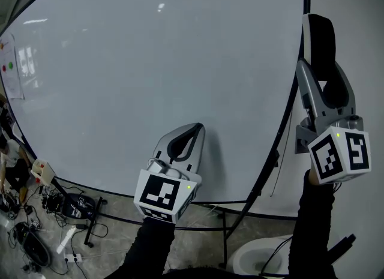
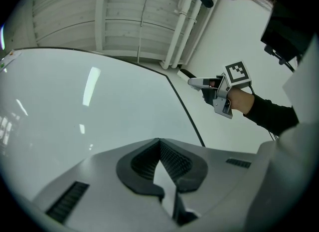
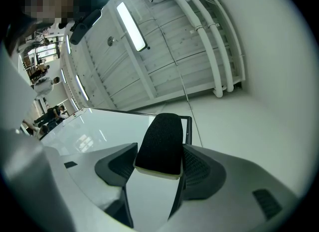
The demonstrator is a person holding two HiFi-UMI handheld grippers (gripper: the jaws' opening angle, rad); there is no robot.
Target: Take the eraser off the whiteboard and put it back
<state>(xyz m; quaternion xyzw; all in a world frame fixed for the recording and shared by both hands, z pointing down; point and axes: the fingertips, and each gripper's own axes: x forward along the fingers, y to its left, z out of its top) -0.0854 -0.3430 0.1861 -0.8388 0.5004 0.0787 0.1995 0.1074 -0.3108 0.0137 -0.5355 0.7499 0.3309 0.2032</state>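
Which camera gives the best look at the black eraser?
The right gripper view: the eraser fills its centre, between the right tool's jaws. The head view shows it from the side; the left gripper view, hardly at all.

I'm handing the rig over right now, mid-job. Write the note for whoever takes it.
Left claw: shut, empty, in front of the lower part of the whiteboard.
Right claw: shut on the eraser, held up just past the whiteboard's right edge.
Done: the eraser is off the board.
Left: set the eraser back on the whiteboard, probably near that right edge, then open the right claw and pull away.
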